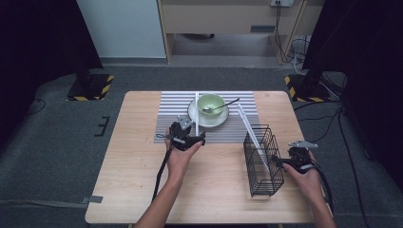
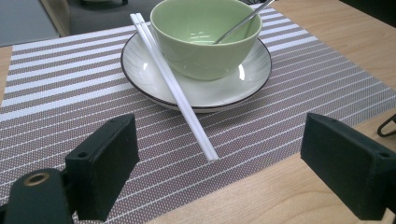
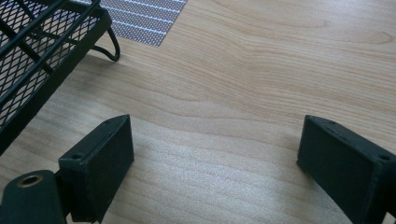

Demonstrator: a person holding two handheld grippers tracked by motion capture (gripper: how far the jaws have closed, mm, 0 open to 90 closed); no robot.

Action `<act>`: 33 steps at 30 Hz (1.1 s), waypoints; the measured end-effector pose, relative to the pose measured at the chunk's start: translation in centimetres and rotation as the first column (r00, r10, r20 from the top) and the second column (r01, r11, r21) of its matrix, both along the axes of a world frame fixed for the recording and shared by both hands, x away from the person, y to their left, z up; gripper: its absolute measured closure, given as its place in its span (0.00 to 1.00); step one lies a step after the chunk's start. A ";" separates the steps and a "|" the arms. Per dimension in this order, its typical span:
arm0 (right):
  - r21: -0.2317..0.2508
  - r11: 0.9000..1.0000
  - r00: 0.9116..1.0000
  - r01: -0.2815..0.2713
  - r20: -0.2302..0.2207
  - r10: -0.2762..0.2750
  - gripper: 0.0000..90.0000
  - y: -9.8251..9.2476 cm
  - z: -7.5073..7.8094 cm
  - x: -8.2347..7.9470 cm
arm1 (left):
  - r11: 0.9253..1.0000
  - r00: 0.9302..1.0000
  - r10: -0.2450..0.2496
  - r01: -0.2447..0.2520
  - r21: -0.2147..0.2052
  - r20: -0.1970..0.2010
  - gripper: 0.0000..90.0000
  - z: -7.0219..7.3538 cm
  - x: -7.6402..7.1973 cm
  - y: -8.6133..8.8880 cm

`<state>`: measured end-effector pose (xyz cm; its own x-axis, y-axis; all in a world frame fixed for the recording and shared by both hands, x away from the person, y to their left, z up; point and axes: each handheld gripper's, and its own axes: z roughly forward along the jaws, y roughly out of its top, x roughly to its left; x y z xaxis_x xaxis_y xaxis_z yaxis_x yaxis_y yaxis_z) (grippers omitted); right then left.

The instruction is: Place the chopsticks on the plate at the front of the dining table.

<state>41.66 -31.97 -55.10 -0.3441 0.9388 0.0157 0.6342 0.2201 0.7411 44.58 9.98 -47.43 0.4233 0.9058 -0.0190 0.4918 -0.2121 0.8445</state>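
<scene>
Two grippers, both spread wide and gripping nothing. Left gripper [image 1: 202, 139] hovers over the near edge of the striped placemat [image 2: 70, 93], just short of the white chopsticks [image 2: 173, 84], which lean on the left rim of the plate [image 2: 140, 77], beside the green bowl [image 2: 205, 39] with a spoon [image 2: 238, 25] in it. Right gripper [image 1: 278, 161] sits over bare table [image 3: 243, 84], touching the near right side of the black wire basket [image 1: 262, 159], where another chopstick pair [image 1: 252, 137] stands.

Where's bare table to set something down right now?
Free: the wood left of the striped placemat, and the near strip between the left gripper and the wire basket. Crowded: the mat's middle, with plate, green bowl and chopsticks.
</scene>
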 end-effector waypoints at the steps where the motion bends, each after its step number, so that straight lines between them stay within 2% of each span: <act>1: 0.000 1.000 1.000 0.000 0.000 0.000 0.12 0.0 0.0 0.0 | 1.000 1.000 -0.007 0.007 -0.001 -0.002 0.11 0.0 0.0 0.1; 5: 0.000 1.000 1.000 0.001 0.000 -0.001 0.12 0.0 0.0 0.0 | 0.999 0.999 -0.036 0.036 0.039 0.001 0.10 0.1 -0.1 0.4; 8: 0.000 1.000 1.000 0.001 0.000 -0.001 0.12 0.0 0.0 0.0 | 0.999 0.999 -0.051 0.051 0.018 -0.014 0.09 0.2 -0.1 0.9; 18: -0.002 1.000 1.000 0.000 0.000 0.000 0.12 0.0 0.0 0.0 | 0.997 0.997 -0.073 0.075 0.036 -0.033 0.08 0.6 -0.6 2.6; 29: -0.007 1.000 1.000 -0.012 -0.013 0.011 0.05 0.1 0.0 0.1 | 0.998 0.998 -0.051 0.053 0.042 -0.033 0.08 1.4 -1.3 5.9; 33: -0.011 1.000 1.000 -0.016 -0.021 0.016 0.02 0.2 -0.1 0.1 | 0.999 0.998 -0.037 0.038 0.036 -0.047 0.07 1.2 -1.5 7.3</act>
